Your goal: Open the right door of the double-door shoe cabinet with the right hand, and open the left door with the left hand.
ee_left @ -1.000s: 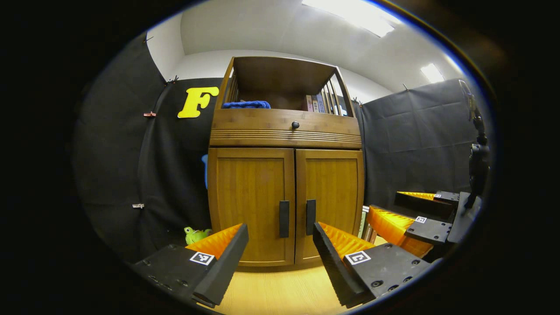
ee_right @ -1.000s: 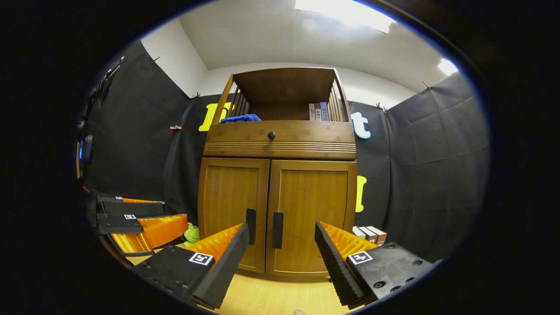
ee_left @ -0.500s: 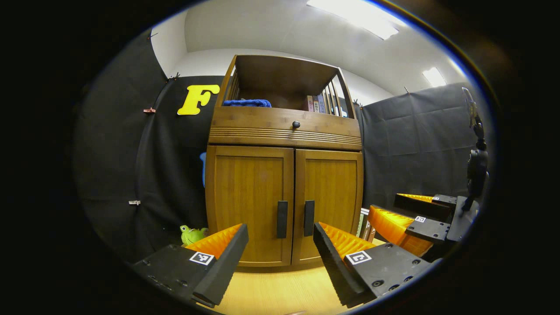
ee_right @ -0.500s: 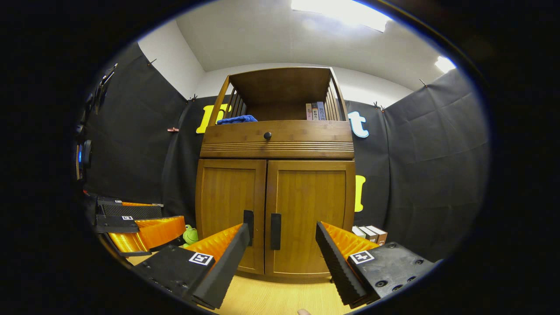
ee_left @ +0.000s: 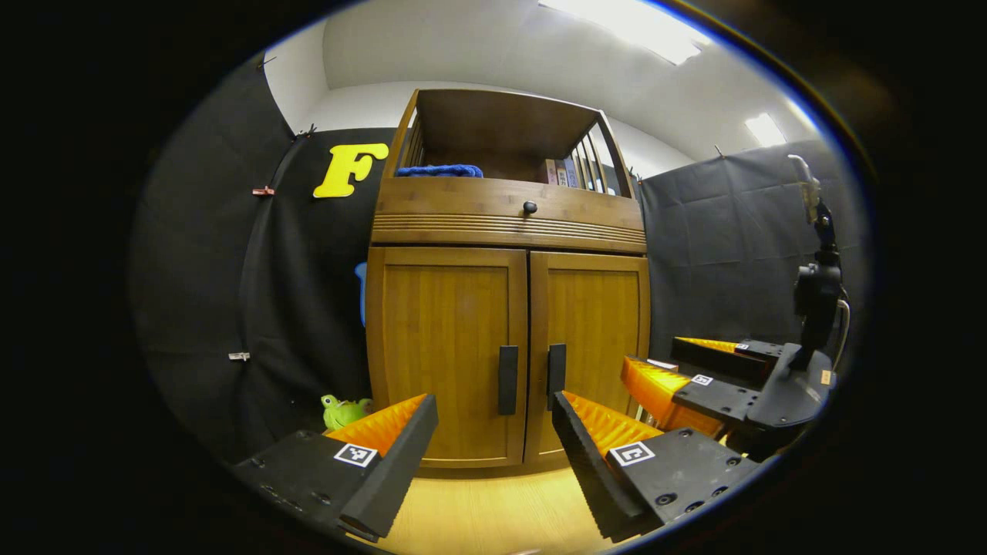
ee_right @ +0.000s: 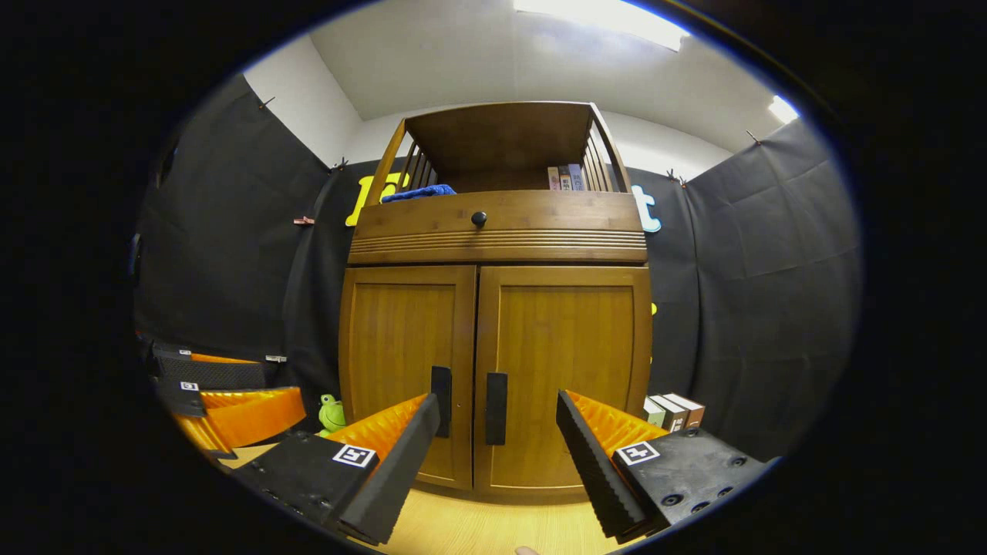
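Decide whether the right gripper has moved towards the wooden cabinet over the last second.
Yes. In the right gripper view the brown wooden double-door cabinet looks larger between the open right gripper fingers, so it has come nearer; both doors are shut.

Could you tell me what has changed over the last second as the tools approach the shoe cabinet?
Both open tools, the left tool and the right tool, moved closer to the shoe cabinet, which looms larger. Nothing was gripped. Both doors remain shut, handles untouched.

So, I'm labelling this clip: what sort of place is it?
Likely a staged recording booth, not a home: black cloth walls surround a wooden shoe cabinet on a wood floor.
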Tool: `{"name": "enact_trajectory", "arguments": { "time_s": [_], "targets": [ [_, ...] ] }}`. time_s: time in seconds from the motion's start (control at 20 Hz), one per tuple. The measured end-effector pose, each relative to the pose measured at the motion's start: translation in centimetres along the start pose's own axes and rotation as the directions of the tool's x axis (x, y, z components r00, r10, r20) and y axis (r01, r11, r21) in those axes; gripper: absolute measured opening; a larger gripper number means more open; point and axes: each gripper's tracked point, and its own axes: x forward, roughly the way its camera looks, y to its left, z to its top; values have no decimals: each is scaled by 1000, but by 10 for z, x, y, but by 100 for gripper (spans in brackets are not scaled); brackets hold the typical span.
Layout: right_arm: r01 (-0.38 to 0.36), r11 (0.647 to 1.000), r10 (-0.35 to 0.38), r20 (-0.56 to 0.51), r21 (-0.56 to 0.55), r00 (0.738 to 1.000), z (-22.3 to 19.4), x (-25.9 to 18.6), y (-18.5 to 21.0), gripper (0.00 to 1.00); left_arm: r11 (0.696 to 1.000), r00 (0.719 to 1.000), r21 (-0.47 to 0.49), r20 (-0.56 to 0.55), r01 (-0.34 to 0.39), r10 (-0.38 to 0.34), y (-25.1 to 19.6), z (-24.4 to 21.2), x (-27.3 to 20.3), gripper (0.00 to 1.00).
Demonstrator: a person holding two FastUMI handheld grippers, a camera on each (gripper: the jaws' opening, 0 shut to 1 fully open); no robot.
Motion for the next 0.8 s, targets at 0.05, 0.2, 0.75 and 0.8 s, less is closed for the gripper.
{"name": "enact_trajectory", "arguments": {
  "time_s": [0.05, 0.2, 0.75, 0.8],
  "targets": [
    [-2, 1000, 2, 0, -2, 1000, -4, 8, 3, 97, 1000, 1000, 1, 5, -3, 3, 3, -2, 1, 93],
    [1, 1000, -1, 2, 1, 1000, -14, 29, 9, 97, 1000, 1000, 4, 2, 9, -9, 1, -5, -1, 93],
    [33, 999, -33, 4, 6, 999, -50, 94, 8, 96, 1000, 1000, 8, 5, 17, -17, 30, -14, -2, 93],
    [36, 999, -36, -1, 3, 999, -57, 101, 7, 96, 1000, 1000, 10, -1, 19, -19, 31, -16, -1, 93]
  ]
}}
